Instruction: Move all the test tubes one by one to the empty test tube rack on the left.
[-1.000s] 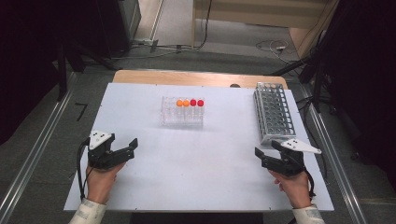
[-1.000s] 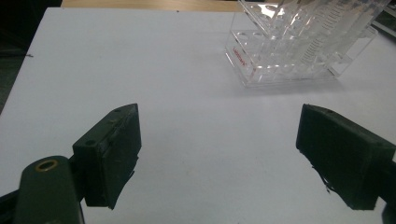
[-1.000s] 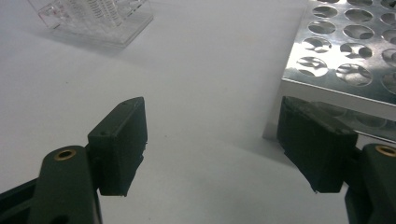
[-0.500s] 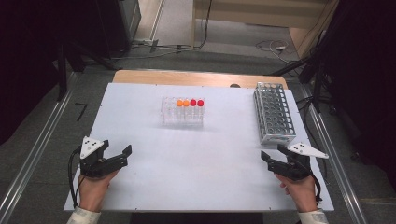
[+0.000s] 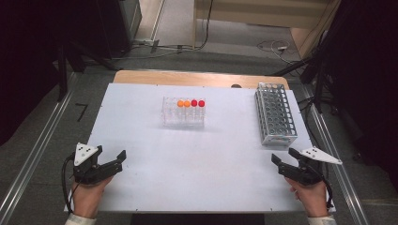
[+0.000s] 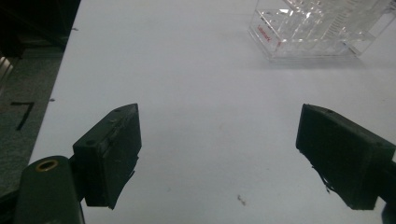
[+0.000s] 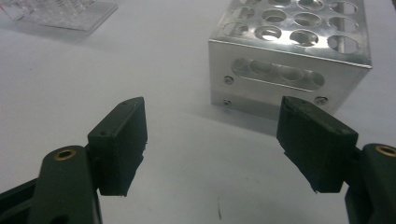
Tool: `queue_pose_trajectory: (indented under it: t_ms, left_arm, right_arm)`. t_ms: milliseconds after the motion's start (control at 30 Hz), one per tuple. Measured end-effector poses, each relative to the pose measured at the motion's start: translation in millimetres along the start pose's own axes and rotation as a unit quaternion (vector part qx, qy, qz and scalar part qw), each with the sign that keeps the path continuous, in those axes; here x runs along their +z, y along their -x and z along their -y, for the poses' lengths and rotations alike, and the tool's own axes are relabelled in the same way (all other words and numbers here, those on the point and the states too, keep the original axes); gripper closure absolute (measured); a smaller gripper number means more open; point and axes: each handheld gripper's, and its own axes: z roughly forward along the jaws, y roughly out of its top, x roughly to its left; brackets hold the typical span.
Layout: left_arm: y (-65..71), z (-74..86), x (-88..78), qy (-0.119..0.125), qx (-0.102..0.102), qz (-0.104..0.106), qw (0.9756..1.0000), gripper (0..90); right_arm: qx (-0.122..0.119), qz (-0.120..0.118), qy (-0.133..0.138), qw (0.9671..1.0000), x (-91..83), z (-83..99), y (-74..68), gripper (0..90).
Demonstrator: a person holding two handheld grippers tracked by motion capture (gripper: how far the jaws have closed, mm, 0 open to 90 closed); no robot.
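Note:
A clear plastic tube rack [image 5: 184,114] stands at the middle back of the white table [image 5: 197,178]; it holds several tubes, two with orange caps [image 5: 183,103] and two with red caps [image 5: 197,103]. An empty metal tube rack [image 5: 275,114] stands at the back right. My left gripper [image 5: 119,159] hovers open near the front left corner, with nothing between its fingers. My right gripper [image 5: 283,157] is open near the front right, just short of the metal rack. The left gripper view has the open left gripper [image 6: 217,140] facing the clear rack [image 6: 317,28]. In the right gripper view, the right gripper [image 7: 212,126] faces the metal rack [image 7: 289,51].
A wooden strip [image 5: 197,78] borders the table's far edge. Grey floor with metal rails [image 5: 28,164] runs along both sides. Cables [image 5: 272,47] lie on the floor behind the table. A corner of the clear rack [image 7: 60,14] appears at the top left of the right gripper view.
Both hands have drawn back toward the near edge of the table, the left drifting left and the right drifting right. Both pairs of jaws stay equally wide.

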Motion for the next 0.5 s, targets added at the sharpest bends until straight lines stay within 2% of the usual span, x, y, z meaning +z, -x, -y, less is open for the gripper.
queue_pose_trajectory:
  t_ms: [233, 500]
  left_arm:
    - [-10.4, 5.6, -2.5, -0.007, -0.009, -0.012, 0.9999, 14.6]
    - [-15.8, 11.1, -4.2, -0.011, -0.018, -0.019, 0.9996, 14.6]
  right_arm:
    - [0.014, 0.015, 0.005, 0.9998, -9.9, 6.7, 14.3, 22.8]
    - [0.030, 0.032, 0.002, 0.9990, -18.3, 15.5, 29.8, 22.8]
